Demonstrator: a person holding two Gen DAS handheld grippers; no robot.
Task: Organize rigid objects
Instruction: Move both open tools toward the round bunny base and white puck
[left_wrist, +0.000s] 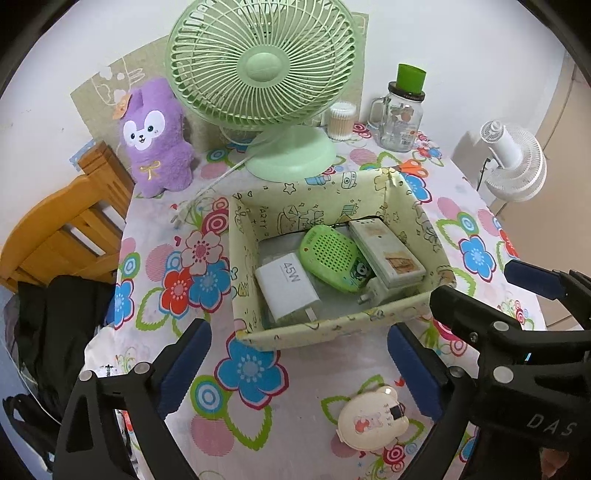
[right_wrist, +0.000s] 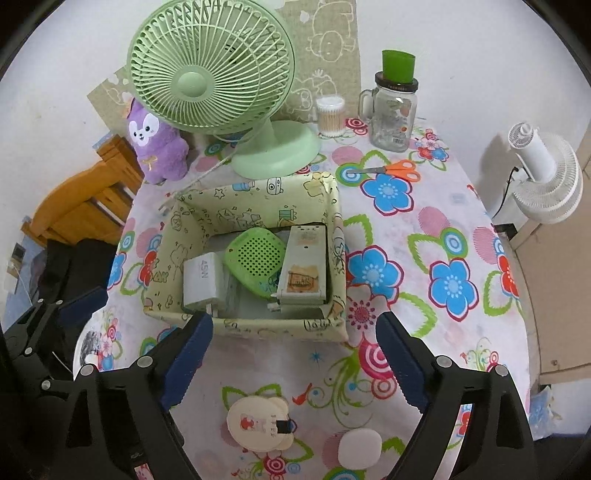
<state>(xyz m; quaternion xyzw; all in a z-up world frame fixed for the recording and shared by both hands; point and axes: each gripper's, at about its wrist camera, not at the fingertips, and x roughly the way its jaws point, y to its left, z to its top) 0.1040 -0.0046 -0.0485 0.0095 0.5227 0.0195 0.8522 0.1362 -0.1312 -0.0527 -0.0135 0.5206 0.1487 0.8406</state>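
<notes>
Both grippers, left (left_wrist: 299, 369) and right (right_wrist: 295, 362), stood with fingers spread wide and empty. The bear-shaped case (right_wrist: 258, 424) lay on the surface at the right gripper's six o'clock, nearer its fingers than the box (right_wrist: 243, 326) at twelve.

A green desk fan (left_wrist: 258, 74) stood at the back of the floral tablecloth (right_wrist: 443, 258), its white cord trailing left. A purple plush rabbit (left_wrist: 157, 136) sat to its left, against the wall. To its right stood a cotton-swab tub (left_wrist: 341, 120) and a glass mug jar (left_wrist: 400, 118) capped by a green cup (left_wrist: 410, 75). Orange-handled scissors (right_wrist: 391, 170) lay nearby. A white fan (right_wrist: 546, 177) stood off the table's right edge, a wooden chair (left_wrist: 62, 236) on the left.
</notes>
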